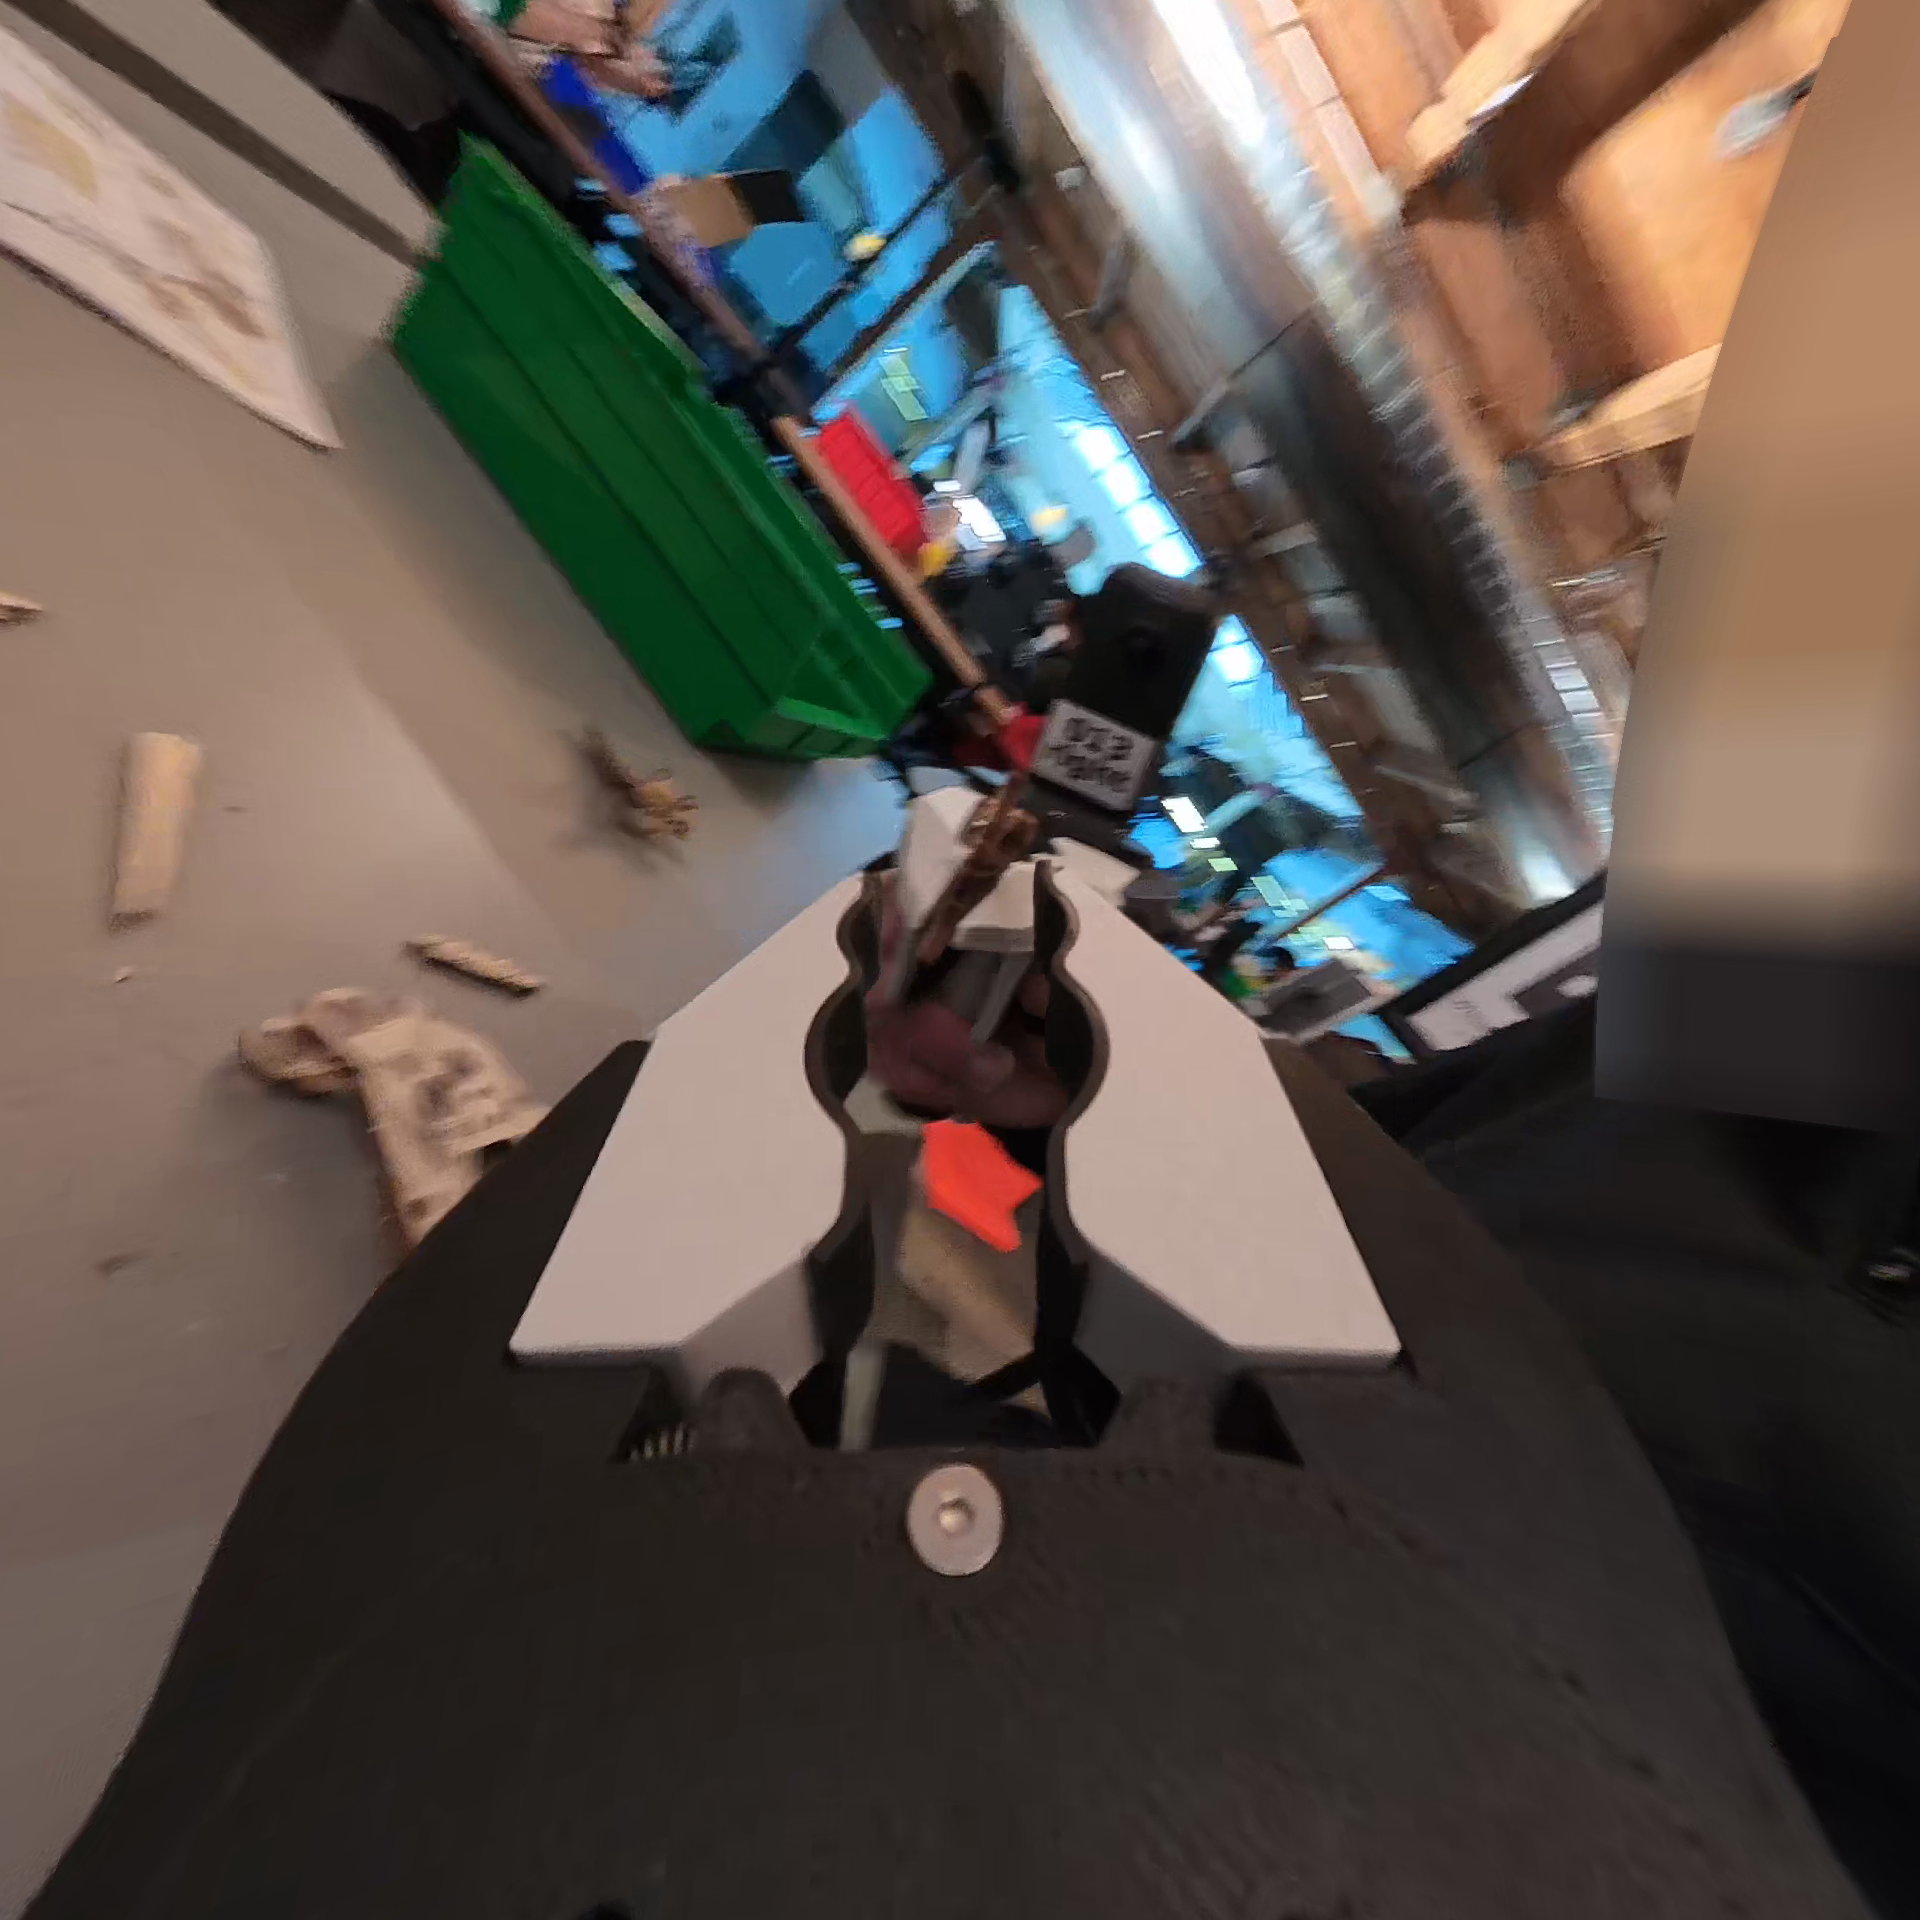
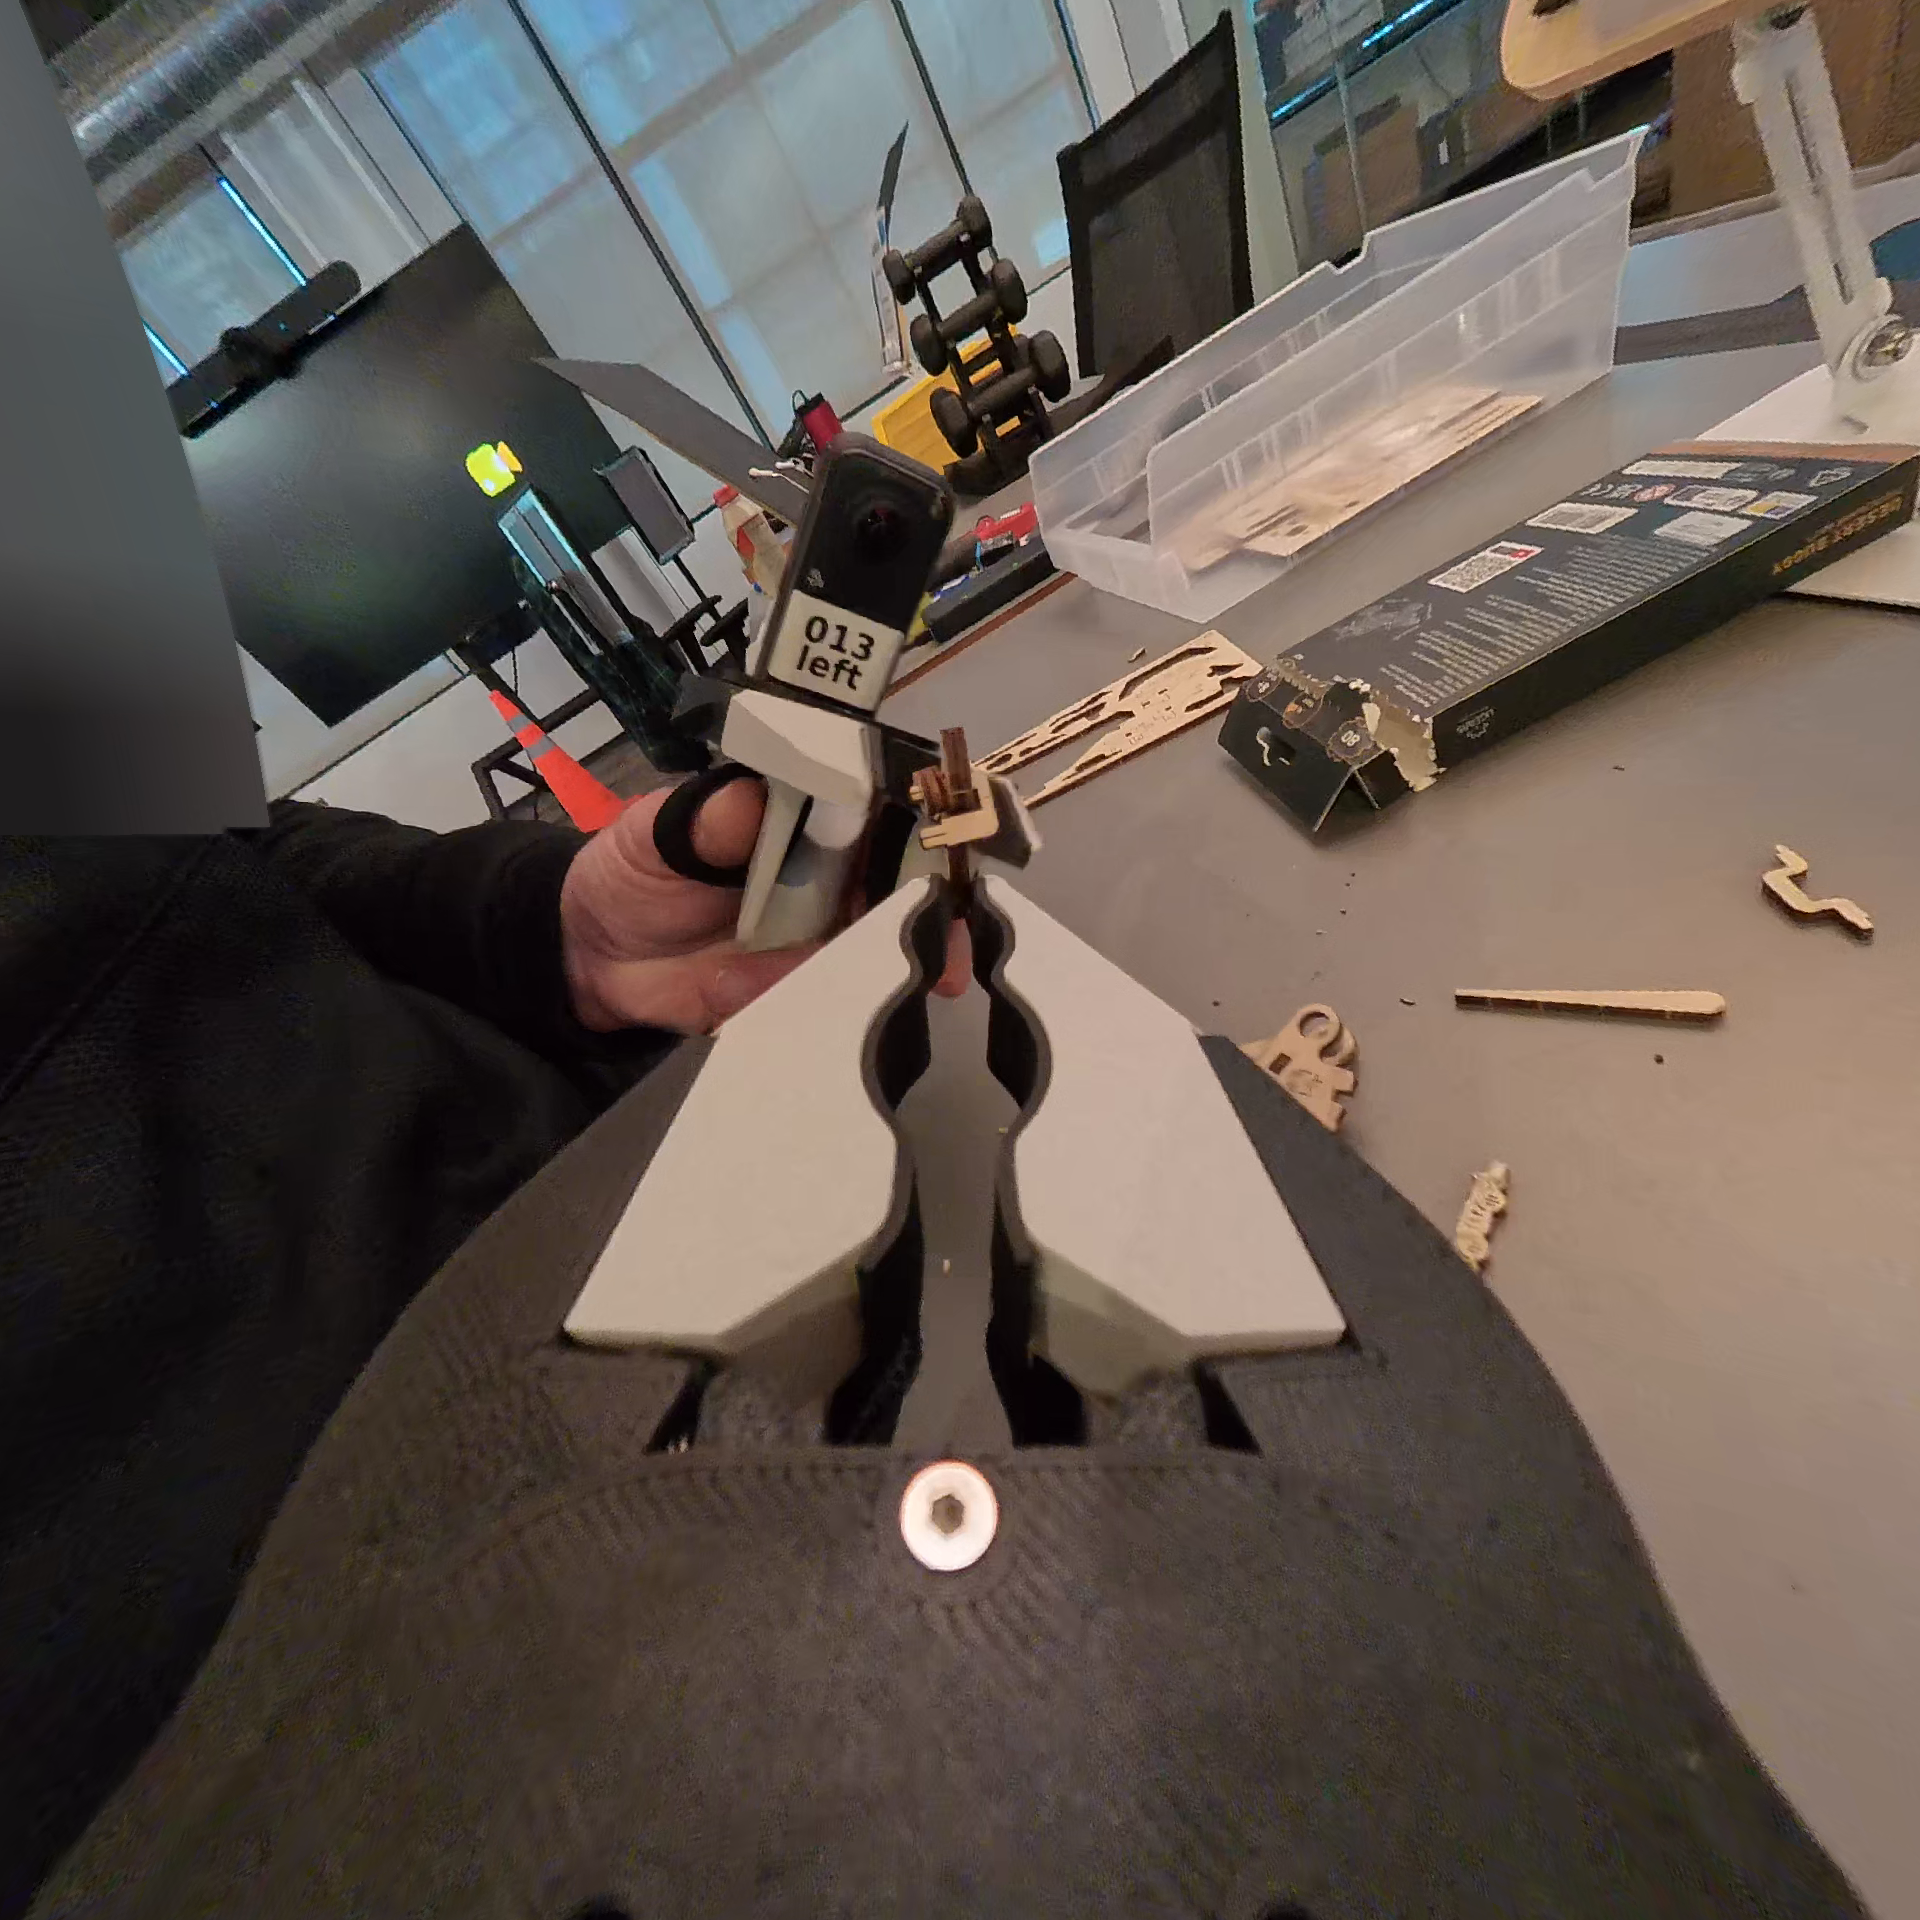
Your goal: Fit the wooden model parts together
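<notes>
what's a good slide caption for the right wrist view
Both tongs, right and left, pinch one small wooden model assembly above a grey table strewn with loose parts.

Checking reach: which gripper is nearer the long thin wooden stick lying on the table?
Right. The right gripper is raised with the wooden stick on the table just off to its side. The left gripper sits beyond it, farther from the stick.

Right gripper (image 2: 954, 902), foreground, fingers nearly closed, tips pinching the lower end of the small wooden assembly (image 2: 951, 805). Left gripper (image 2: 987, 821), raised above the grey table (image 2: 1662, 1091), clamps that assembly from the opposite side. A hand (image 2: 655, 935) in a dark sleeve holds the left gripper.
</notes>
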The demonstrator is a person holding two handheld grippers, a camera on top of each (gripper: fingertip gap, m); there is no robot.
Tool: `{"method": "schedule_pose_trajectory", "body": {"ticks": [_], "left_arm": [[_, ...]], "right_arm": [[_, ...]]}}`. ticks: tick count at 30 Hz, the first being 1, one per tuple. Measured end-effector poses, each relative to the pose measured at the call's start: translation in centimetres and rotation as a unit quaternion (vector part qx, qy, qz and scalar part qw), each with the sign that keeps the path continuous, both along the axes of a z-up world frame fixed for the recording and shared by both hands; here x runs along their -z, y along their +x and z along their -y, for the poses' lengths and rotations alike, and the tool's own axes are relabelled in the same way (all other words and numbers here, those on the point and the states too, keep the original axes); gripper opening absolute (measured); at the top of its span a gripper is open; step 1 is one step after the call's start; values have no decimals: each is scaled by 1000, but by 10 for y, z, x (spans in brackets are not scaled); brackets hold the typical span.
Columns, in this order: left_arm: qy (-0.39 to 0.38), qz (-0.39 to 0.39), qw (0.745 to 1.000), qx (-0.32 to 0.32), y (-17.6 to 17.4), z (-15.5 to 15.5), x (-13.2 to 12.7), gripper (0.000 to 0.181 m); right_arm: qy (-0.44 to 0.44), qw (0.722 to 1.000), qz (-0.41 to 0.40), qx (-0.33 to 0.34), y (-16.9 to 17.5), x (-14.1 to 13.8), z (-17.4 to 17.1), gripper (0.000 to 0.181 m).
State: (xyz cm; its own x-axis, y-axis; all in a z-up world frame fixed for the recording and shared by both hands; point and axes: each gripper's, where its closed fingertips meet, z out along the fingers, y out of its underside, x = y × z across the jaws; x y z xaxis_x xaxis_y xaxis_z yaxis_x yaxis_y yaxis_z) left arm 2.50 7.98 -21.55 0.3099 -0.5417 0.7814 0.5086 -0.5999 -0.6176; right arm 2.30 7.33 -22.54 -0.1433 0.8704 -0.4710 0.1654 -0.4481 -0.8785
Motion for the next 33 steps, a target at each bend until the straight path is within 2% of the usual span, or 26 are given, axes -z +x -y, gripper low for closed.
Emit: {"method": "schedule_pose_trajectory", "body": {"ticks": [1,3,6,7,10,14,18,21,23,26,29,33], "left_arm": [[-10,-33,999,-9,-7,-2,9,27],[-38,-157,986,-30,-22,-6,38,30],[-65,-347,936,-16,-33,-3,80,45],[-68,-379,923,-6,-32,-2,88,49],[-76,-456,887,10,-29,-4,106,47],[-93,-496,863,35,-22,-10,121,38],[-91,-527,844,37,-25,-10,128,21],[-97,-507,856,30,-25,-11,128,13],[-97,-472,876,12,-25,-14,121,13],[-92,-366,925,-30,-25,-25,99,13],[-69,-254,963,-59,-22,-36,71,13],[-36,-179,980,-74,-11,-47,49,13]], "right_arm": [[0,1000,4,5,3,2,-4,1],[3,1000,13,18,11,9,-13,0],[1,999,26,42,24,19,-26,0],[-2,999,29,45,27,23,-29,0],[-6,998,40,54,34,32,-31,0],[-6,997,41,57,37,36,-30,0],[0,997,44,62,39,37,-31,0],[-3,997,44,63,42,38,-31,0],[-3,997,48,65,43,39,-32,0],[-17,996,51,75,43,40,-34,0],[-54,993,39,93,38,34,-37,0],[-108,988,16,110,28,29,-43,1]]}}
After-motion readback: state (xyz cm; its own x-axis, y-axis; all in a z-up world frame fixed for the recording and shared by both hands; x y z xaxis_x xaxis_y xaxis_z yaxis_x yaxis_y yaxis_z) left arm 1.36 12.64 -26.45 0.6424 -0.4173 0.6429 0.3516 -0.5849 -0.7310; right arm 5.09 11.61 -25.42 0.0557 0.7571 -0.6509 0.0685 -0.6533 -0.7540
